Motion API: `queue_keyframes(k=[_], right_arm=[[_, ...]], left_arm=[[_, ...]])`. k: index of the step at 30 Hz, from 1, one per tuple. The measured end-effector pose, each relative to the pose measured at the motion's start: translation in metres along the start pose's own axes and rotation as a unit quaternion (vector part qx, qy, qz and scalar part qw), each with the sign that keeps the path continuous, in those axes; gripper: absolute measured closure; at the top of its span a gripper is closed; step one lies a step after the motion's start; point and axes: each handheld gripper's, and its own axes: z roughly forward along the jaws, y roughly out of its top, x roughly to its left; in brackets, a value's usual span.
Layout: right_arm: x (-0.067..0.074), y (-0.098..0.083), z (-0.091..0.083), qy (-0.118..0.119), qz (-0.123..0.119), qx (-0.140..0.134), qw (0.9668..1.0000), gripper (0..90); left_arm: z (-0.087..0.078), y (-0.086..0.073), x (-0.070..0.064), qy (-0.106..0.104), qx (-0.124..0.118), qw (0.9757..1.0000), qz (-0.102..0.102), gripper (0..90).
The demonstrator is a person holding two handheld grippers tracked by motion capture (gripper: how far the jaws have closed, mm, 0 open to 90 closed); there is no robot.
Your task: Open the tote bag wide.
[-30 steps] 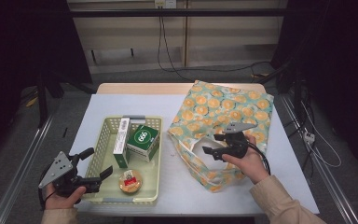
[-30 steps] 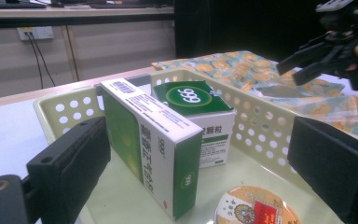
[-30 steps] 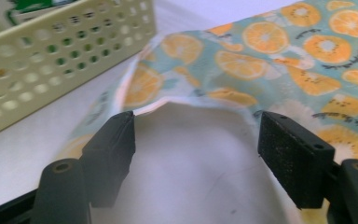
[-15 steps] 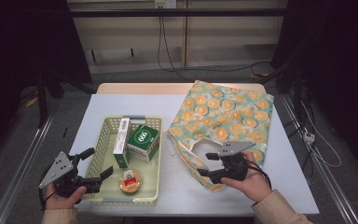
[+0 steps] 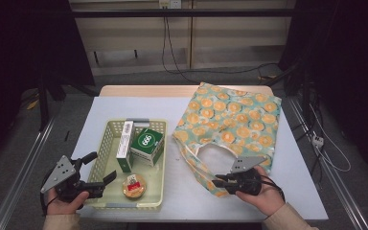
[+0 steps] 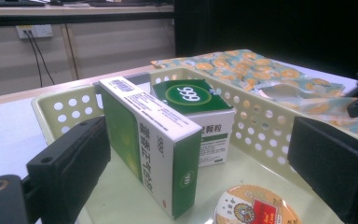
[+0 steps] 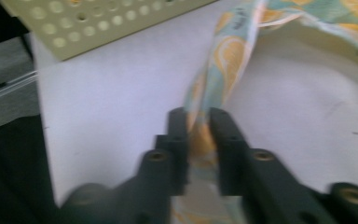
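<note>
Pinching the bag strap [image 7: 214, 84] near the bench's front edge, my right tool [image 5: 222, 182] has just closed on it, ready to lift the bag [image 5: 230, 124] open. My left tool [image 5: 98, 173] waits wide by the basket [image 5: 106, 139].

Looks like a lab or recording bay from my end, not a home. I see one small table [image 5: 139, 108] with a pale cover standing alone on a grey floor [image 5: 24, 158], metal rails [image 5: 21, 167] running along both sides, dark curtains [image 5: 350, 62] boxing it in. A wall socket [image 5: 169, 4] on the back wall has cables [image 5: 172, 52] hanging from it, more cable [image 5: 326, 153] loose on the floor at right. Bare panelled wall, fixed overhead camera angle.
</note>
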Motion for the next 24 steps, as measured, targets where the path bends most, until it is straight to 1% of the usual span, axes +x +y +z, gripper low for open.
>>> queue_keyframes(k=[2,5,7,8,9,10,11,12,13,14,15,16,17,20,22,24], right_arm=[[0.003,0.001,0.002,0.013,-0.001,-0.004,0.9999,87.3],[0.01,0.006,0.008,0.021,-0.014,-0.001,0.9997,88.6],[0.014,0.011,0.014,0.025,-0.02,0.0,0.9995,89.0],[0.016,0.017,0.021,0.028,-0.024,-0.002,0.9993,89.3],[0.016,0.017,0.021,0.028,-0.024,-0.002,0.9993,89.3],[0.013,0.024,0.027,0.033,-0.02,-0.007,0.9992,89.4],[0.013,0.024,0.027,0.033,-0.02,-0.007,0.9992,89.4],[0.006,0.033,0.03,0.029,-0.016,-0.015,0.9993,89.4],[0.006,0.033,0.03,0.029,-0.016,-0.015,0.9993,89.4],[0.001,0.038,0.03,0.028,-0.011,-0.02,0.9994,89.4],[-0.009,0.047,0.029,0.027,0.001,-0.029,0.9992,89.5],[-0.009,0.047,0.029,0.027,0.001,-0.029,0.9992,89.5],[-0.015,0.052,0.028,0.024,0.005,-0.031,0.9992,89.4],[-0.032,0.061,0.023,0.01,0.016,-0.035,0.9992,89.4],[-0.046,0.065,0.019,-0.006,0.017,-0.034,0.9992,89.4],[-0.06,0.066,0.016,-0.019,0.026,-0.036,0.9988,89.4]], left_arm=[[0.001,0.0,0.0,-0.001,0.0,1.0,-0.001,5.5],[0.001,0.0,0.0,-0.001,0.001,1.0,0.0,5.7],[0.0,0.0,0.0,0.001,0.001,1.0,0.0,5.7],[0.0,0.0,0.001,0.001,0.001,1.0,0.0,5.7],[-0.001,0.0,0.001,0.001,0.001,1.0,0.001,5.7],[-0.001,0.0,0.001,0.001,0.0,1.0,0.0,5.7],[-0.001,0.0,0.001,0.002,-0.001,1.0,-0.002,5.7],[-0.002,0.0,0.001,0.002,0.0,1.0,-0.001,5.7],[-0.002,0.0,0.002,0.003,0.001,1.0,0.002,5.7],[-0.002,0.0,0.002,0.002,0.002,1.0,0.002,5.7],[-0.002,0.0,0.002,0.002,0.002,1.0,0.001,5.7],[-0.002,-0.001,0.002,0.003,0.002,1.0,0.001,5.7],[-0.002,-0.001,0.002,0.003,0.002,1.0,0.001,5.7],[-0.003,-0.001,0.003,0.003,0.001,1.0,0.0,5.6],[-0.003,-0.001,0.003,0.005,0.001,1.0,0.001,5.7],[-0.003,-0.001,0.003,0.005,0.001,1.0,0.0,5.7]])
